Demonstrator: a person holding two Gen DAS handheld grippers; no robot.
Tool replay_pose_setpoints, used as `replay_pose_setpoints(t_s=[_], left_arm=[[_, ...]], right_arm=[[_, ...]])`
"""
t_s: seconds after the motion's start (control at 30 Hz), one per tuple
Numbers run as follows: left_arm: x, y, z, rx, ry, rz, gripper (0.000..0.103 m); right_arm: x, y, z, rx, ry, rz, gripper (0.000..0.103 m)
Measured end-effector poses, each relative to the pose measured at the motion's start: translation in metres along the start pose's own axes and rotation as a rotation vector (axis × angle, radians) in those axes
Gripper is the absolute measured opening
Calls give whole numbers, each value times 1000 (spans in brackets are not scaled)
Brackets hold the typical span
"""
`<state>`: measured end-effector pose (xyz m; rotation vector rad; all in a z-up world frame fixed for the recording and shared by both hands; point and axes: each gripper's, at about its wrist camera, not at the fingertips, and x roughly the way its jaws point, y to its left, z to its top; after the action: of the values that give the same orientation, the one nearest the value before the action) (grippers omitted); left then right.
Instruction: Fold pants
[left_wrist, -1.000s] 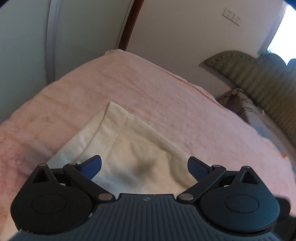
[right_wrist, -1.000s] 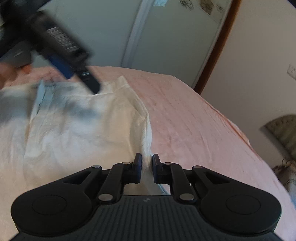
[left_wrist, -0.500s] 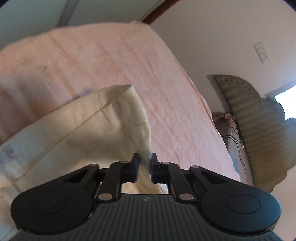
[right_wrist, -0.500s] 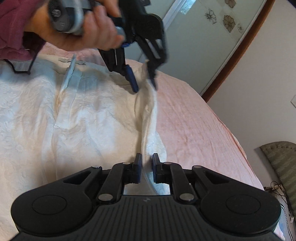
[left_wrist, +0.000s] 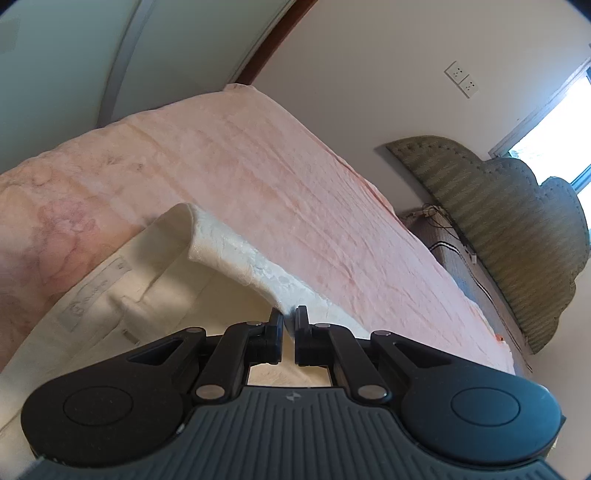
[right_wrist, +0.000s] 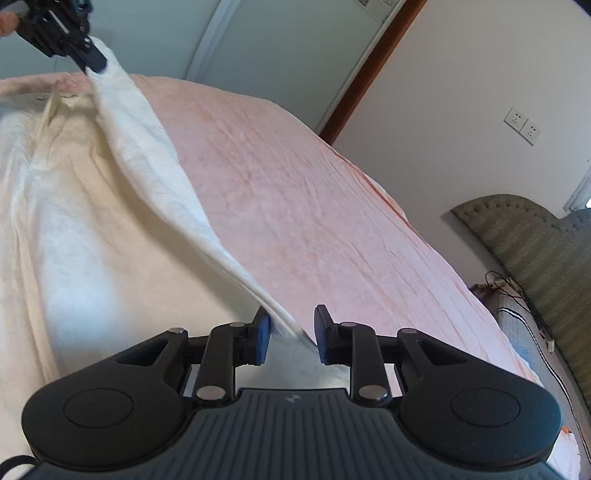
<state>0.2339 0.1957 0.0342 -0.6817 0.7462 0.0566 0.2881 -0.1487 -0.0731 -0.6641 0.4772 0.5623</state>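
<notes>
Pants (right_wrist: 92, 229), cream and textured, lie spread over the left part of a bed (right_wrist: 314, 206) covered in a pink sheet. Their right edge is lifted off the sheet into a long taut fold that runs from the far end of the bed toward the near end. The left tool (left_wrist: 290, 321) is clenched on the far end of that fold; in the right wrist view it shows at the top left corner, the cloth hanging from its tips (right_wrist: 92, 64), with a bit of a hand behind it. Under the lifted flap the left wrist view shows the inner side of the pants, with a sewn label (left_wrist: 90, 295). The right tool (right_wrist: 291, 328) sits at the near end of the same fold. Its jaws are opening, the cloth edge passes between them, and the pads stand apart from it on both sides. A green padded headboard (left_wrist: 517, 229) leans at the wall past the right edge of the bed, below two wall sockets (left_wrist: 461, 79).
</notes>
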Motion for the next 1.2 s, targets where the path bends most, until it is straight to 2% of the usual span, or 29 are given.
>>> replay_pose_setpoints(t_s=[0.03, 0.07, 0.1, 0.23, 0.43, 0.53, 0.7, 0.93, 1.2], left_arm=[[-6, 1, -2, 4, -3, -1, 4], [-12, 2, -3, 20, -9, -1, 4], [-19, 2, -5, 41, -13, 6, 4], [-51, 13, -18, 94, -14, 19, 4], [-99, 38, -45, 107, -24, 39, 4], [-122, 47, -60, 120, -37, 36, 3], [-142, 63, -87, 127, -17, 79, 3], [-147, 90, -108, 77, 40, 108, 3], [-159, 87, -121, 130, 12, 180, 3]], right_arm=[[-3, 2, 1, 4, 4, 7, 20], [-9, 8, 2, -13, 4, 17, 11], [-18, 19, 0, -44, 5, 13, 10], [-68, 47, -3, -46, -24, 57, 9], [-155, 81, -17, 124, -107, 231, 8], [-178, 100, -26, 196, -120, 298, 8], [-189, 125, -43, 263, -106, 361, 8], [-190, 131, -56, 299, -59, 416, 8], [-190, 137, -60, 318, -56, 433, 8]])
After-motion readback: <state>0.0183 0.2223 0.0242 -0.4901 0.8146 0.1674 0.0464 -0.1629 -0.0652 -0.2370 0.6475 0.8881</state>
